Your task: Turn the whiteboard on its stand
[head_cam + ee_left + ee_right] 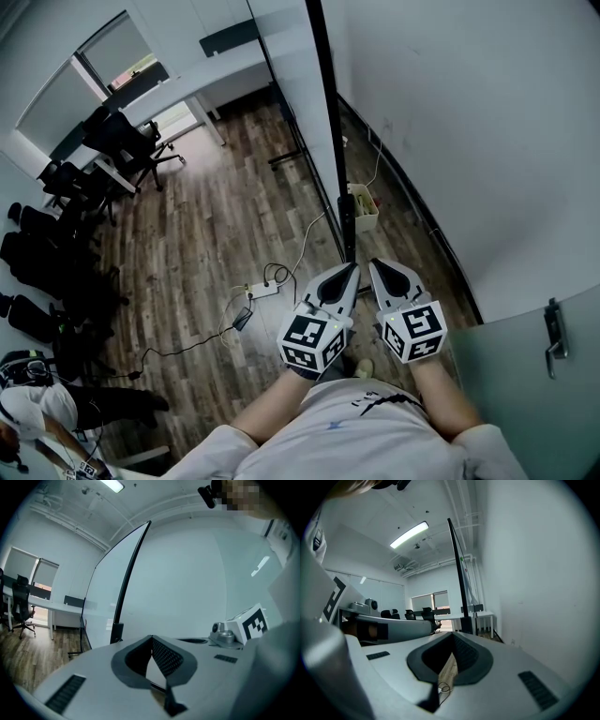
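Note:
I see the whiteboard edge-on from above; its black side frame runs down to a black pivot block on the stand. My left gripper and right gripper are held side by side just short of that block, touching nothing. Both are shut with nothing between the jaws. In the left gripper view the board stands ahead and to the left of the left gripper. In the right gripper view the frame rises straight ahead of the right gripper.
A white wall stands close on the right, and a door with a handle is nearest me. A small white bin sits by the stand's foot. A power strip with cables lies on the wood floor. Office chairs and a desk are far left.

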`<state>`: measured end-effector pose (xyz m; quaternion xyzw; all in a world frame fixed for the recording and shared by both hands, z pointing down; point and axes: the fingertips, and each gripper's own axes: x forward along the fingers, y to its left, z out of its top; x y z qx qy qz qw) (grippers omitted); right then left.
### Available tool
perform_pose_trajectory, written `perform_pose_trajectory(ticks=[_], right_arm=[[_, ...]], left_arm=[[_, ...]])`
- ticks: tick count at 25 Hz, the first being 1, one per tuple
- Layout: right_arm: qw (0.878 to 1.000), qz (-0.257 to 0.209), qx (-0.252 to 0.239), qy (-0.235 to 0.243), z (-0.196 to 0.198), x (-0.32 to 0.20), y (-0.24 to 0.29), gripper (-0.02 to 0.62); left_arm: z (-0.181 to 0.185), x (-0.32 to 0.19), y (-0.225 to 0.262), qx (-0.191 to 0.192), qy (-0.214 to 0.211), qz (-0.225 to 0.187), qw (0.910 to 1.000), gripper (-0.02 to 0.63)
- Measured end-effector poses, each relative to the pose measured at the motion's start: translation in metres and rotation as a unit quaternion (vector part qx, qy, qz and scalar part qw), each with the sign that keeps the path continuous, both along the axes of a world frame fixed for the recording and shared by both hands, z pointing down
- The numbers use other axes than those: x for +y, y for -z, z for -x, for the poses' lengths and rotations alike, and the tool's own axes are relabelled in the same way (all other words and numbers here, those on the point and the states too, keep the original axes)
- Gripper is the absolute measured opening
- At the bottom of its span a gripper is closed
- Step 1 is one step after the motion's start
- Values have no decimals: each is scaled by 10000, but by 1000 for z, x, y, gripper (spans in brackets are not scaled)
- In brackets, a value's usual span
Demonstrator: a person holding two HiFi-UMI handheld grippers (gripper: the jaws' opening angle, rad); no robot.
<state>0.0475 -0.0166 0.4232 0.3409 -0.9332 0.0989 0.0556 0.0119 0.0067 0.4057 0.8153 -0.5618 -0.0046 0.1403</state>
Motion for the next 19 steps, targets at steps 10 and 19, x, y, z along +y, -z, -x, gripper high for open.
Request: perform_pose_trajectory(ticks=[10,19], right_arm=[[10000,-7,42,26,1,3,1,14],[10000,-28,54,62,1,8,0,14]], left_arm=[[3,2,0,4,21,-9,10000,12],[0,6,-1,-13,20,-7,10000,12]])
